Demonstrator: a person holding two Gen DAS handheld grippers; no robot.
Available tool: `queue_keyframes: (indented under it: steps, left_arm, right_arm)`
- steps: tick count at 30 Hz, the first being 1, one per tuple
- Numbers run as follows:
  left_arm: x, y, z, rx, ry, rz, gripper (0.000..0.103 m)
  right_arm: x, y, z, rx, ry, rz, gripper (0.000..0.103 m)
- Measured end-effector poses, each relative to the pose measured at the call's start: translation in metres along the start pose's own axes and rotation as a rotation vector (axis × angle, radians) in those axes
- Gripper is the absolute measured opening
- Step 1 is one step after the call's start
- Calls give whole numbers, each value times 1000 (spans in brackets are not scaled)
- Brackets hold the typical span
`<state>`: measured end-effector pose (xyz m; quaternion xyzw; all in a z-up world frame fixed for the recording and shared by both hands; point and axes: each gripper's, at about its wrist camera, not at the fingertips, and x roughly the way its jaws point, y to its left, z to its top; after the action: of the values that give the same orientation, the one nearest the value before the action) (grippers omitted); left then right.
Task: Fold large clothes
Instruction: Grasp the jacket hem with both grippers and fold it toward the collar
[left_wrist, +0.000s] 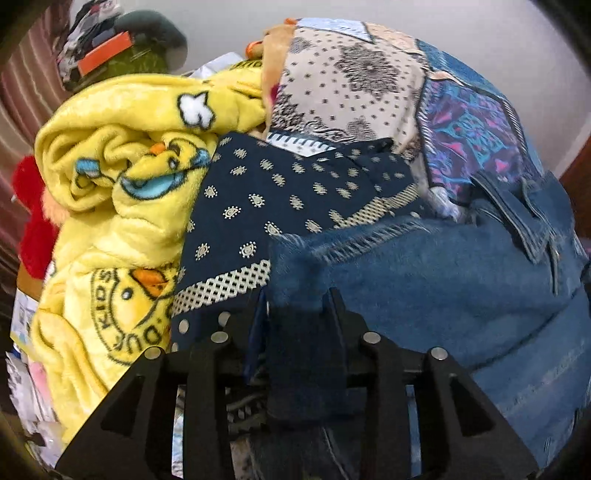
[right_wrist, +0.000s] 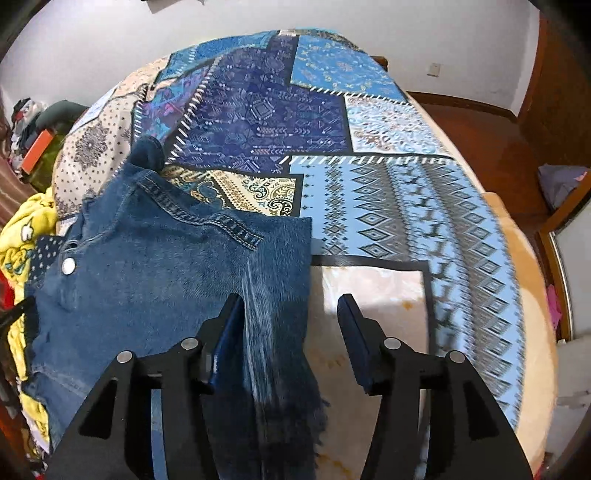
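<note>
Blue denim shorts (right_wrist: 159, 280) with a frayed hem lie on the patchwork bedspread (right_wrist: 388, 206) at the left part of the bed. In the left wrist view my left gripper (left_wrist: 297, 306) is shut on the frayed edge of the shorts (left_wrist: 424, 280). In the right wrist view my right gripper (right_wrist: 291, 306) is open, its fingers (right_wrist: 354, 332) spread, with a denim fold and its frayed end lying between them, nearer the left finger.
A yellow duck-print blanket (left_wrist: 110, 192) and a navy dotted cloth (left_wrist: 280, 192) are piled left of the shorts. A heap of clothes and an orange box (right_wrist: 35, 147) stand at the far left. The bed's right edge borders a wooden floor (right_wrist: 491, 140).
</note>
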<state>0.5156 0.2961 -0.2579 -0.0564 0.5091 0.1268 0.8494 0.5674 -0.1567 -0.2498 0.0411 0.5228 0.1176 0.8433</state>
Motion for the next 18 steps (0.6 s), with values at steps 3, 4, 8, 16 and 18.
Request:
queue_keyframes:
  steps: [3, 4, 8, 16, 18]
  left_arm:
    - [-27, -6, -4, 30, -26, -2, 35]
    - [-38, -7, -6, 34, -33, -22, 35]
    - [-83, -17, -14, 60, -80, -67, 38]
    - [-185, -32, -57, 123, -198, -137, 58]
    - [-203, -31, -73, 130, -220, -139, 75]
  right_arm:
    - [-22, 1, -4, -10, -24, -5, 49]
    - [-34, 3, -7, -23, -40, -8, 49]
    - [-79, 17, -17, -88, -114, -6, 49]
    - [-173, 38, -61, -176, -286, 21, 70]
    - [-188, 39, -76, -174, -318, 27, 77]
